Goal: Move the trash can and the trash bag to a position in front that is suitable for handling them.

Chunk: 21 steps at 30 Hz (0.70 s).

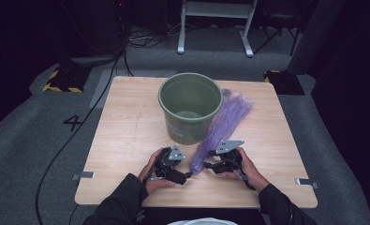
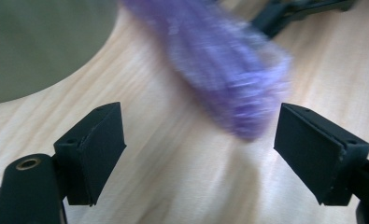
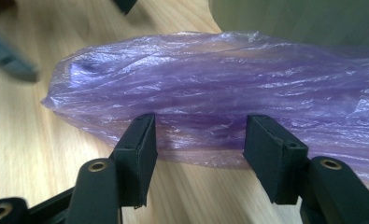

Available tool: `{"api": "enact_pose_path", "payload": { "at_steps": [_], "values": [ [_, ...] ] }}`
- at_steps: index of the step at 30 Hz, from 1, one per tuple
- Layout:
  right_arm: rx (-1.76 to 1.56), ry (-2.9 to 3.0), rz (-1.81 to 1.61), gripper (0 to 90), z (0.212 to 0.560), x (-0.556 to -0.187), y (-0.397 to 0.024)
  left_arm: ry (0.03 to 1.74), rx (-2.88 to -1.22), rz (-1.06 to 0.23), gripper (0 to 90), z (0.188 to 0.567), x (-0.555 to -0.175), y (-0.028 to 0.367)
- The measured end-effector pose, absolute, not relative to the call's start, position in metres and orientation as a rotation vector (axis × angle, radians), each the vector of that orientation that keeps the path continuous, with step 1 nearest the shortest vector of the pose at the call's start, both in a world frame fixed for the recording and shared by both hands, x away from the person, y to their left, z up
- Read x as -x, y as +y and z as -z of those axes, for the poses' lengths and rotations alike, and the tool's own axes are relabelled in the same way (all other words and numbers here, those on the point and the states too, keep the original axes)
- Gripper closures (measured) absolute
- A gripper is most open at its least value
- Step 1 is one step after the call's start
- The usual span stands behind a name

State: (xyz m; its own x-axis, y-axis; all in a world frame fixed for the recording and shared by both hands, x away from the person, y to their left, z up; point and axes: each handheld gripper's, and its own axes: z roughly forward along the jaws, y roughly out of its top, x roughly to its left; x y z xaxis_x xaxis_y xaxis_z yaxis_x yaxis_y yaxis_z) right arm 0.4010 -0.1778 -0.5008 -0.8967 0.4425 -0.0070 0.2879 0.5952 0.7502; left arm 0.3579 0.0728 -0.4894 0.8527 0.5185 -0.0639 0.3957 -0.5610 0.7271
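Both tongs stand apart, the left tongs (image 1: 188,176) facing the tip of the purple plastic bag (image 1: 222,123) and the right tongs (image 1: 207,165) beside it, likely to grasp it off the bench (image 1: 126,126) near the green bucket (image 1: 190,107).

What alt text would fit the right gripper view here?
A crumpled purple plastic bag lies lengthwise across a light wooden table, just beyond the right gripper, whose two black jaws stand apart at the bag's near edge. A green bucket sits behind it.

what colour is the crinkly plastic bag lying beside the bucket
Translucent purple; the thin crinkled plastic bag shows best in the right gripper view.
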Motion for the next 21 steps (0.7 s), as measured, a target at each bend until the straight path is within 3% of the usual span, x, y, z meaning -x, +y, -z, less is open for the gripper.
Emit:
{"api": "enact_pose_path", "payload": {
  "at_steps": [3, 8, 9, 10, 12, 14, 15, 18, 21],
  "values": [
    [-0.625, 2.62, -1.188, 43.5, 0.501, -0.401, -0.174, 0.644, -2.258, -0.197, 17.4, 0.491, -0.357, 0.069],
    [-0.638, 2.609, -1.191, 41.3, 0.502, -0.402, -0.174, 0.63, -2.289, -0.251, 39.2, 0.497, -0.361, 0.062],
    [-0.638, 2.609, -1.191, 41.3, 0.502, -0.402, -0.174, 0.63, -2.289, -0.251, 47.0, 0.497, -0.361, 0.062],
    [-0.637, 2.607, -1.192, 41.0, 0.502, -0.402, -0.174, 0.635, -2.286, -0.256, 47.0, 0.496, -0.363, 0.064],
    [-0.642, 2.601, -1.192, 39.4, 0.502, -0.402, -0.175, 0.635, -2.281, -0.265, 62.6, 0.496, -0.364, 0.067],
    [-0.642, 2.602, -1.19, 37.9, 0.502, -0.401, -0.175, 0.631, -2.283, -0.265, 66.4, 0.496, -0.365, 0.068],
    [-0.636, 2.609, -1.186, 34.9, 0.502, -0.401, -0.177, 0.623, -2.287, -0.278, 76.3, 0.496, -0.365, 0.069],
    [-0.626, 2.606, -1.173, 31.9, 0.5, -0.401, -0.183, 0.609, -2.289, -0.28, 83.2, 0.496, -0.367, 0.072],
    [-0.622, 2.598, -1.19, 30.8, 0.496, -0.401, -0.189, 0.611, -2.292, -0.272, 83.5, 0.496, -0.369, 0.076]
  ]
}}
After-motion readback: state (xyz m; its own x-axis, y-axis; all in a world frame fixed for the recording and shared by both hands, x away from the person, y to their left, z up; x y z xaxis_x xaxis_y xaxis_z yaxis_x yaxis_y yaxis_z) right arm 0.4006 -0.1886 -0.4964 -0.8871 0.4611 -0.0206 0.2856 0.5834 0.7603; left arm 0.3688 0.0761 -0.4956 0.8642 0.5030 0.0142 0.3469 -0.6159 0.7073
